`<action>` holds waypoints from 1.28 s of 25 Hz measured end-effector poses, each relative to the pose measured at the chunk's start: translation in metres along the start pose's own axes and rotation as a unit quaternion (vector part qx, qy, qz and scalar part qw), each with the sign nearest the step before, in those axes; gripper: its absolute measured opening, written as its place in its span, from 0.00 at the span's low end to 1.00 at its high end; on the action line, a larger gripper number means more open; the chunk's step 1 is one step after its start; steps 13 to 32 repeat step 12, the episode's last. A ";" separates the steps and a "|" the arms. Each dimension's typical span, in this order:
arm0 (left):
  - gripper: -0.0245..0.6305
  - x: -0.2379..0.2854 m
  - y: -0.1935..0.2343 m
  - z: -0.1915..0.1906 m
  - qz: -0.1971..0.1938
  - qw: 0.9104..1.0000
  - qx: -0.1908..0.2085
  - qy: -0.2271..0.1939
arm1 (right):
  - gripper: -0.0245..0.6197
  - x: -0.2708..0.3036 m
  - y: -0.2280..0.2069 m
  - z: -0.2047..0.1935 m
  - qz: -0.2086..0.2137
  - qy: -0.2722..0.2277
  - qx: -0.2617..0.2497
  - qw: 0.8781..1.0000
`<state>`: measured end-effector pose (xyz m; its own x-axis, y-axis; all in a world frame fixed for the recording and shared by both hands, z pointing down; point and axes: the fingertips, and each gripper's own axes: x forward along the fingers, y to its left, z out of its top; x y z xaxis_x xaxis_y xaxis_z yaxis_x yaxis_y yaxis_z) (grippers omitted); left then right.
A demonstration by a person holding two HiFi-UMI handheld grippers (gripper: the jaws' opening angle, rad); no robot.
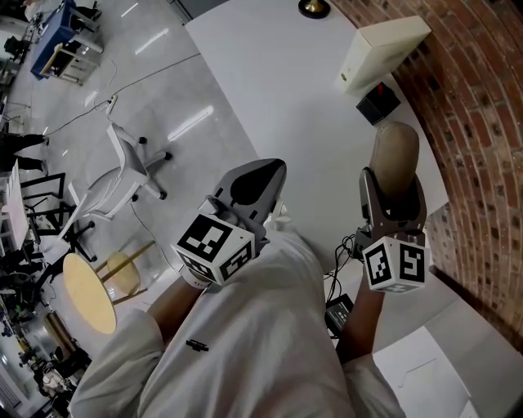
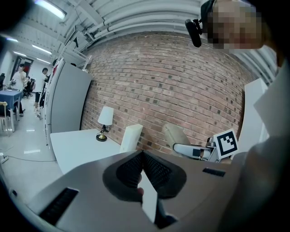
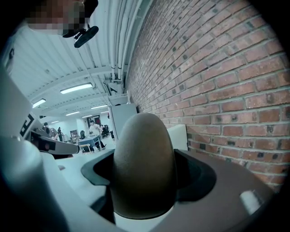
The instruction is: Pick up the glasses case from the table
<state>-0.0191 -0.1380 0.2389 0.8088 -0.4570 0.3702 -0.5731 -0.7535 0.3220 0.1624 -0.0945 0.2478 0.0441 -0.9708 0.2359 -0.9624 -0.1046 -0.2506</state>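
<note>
Head view, looking steeply down: a person in a pale shirt holds a gripper in each hand over a white rectangular table (image 1: 278, 90) beside a red brick wall (image 1: 470, 114).

R gripper (image 1: 393, 189): jaws closed narrow on the tan, smooth, oval glasses case (image 1: 395, 151). They clamp the case's lower part, and its rounded end sticks out past the jaw tips. The R gripper view shows the case standing up between the dark pads, filling the gap, w/ ceiling lights behind it. The case looks lifted clear of the tabletop, in the air near the wall-side edge; no view shows it touching the table.

L gripper (image 1: 260, 181): jaws pressed together, ribbed pads meeting at the tips, nothing between them. It hovers over the near table edge, well apart from the case.

Also on the table, far end: a cream-coloured flat box (image 1: 382, 51), a small black block (image 1: 377, 103) just beside it, and a brass lamp base (image 1: 314, 7).

Progress, as a judgement: grasp and lift appear done. Little is left beyond keeping a firm hold.
</note>
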 end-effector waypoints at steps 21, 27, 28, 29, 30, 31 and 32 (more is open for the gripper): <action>0.05 0.009 0.001 0.015 0.001 1.000 0.011 -0.019 | 0.65 -0.002 -0.005 0.013 0.011 -0.010 -0.020 1.000; 0.05 0.009 0.001 0.015 0.001 1.000 0.011 -0.019 | 0.65 -0.002 -0.005 0.013 0.011 -0.010 -0.020 1.000; 0.05 0.009 0.001 0.015 0.001 1.000 0.011 -0.019 | 0.65 -0.002 -0.005 0.013 0.011 -0.010 -0.020 1.000; 0.05 0.009 0.001 0.015 0.001 1.000 0.011 -0.019 | 0.65 -0.002 -0.005 0.013 0.011 -0.010 -0.020 1.000; 0.05 0.009 0.001 0.015 0.001 1.000 0.011 -0.019 | 0.65 -0.002 -0.005 0.013 0.011 -0.010 -0.020 1.000; 0.05 0.009 0.001 0.015 0.001 1.000 0.011 -0.019 | 0.65 -0.002 -0.005 0.013 0.011 -0.010 -0.020 1.000; 0.05 0.009 0.001 0.015 0.001 1.000 0.011 -0.019 | 0.65 -0.002 -0.005 0.013 0.011 -0.010 -0.020 1.000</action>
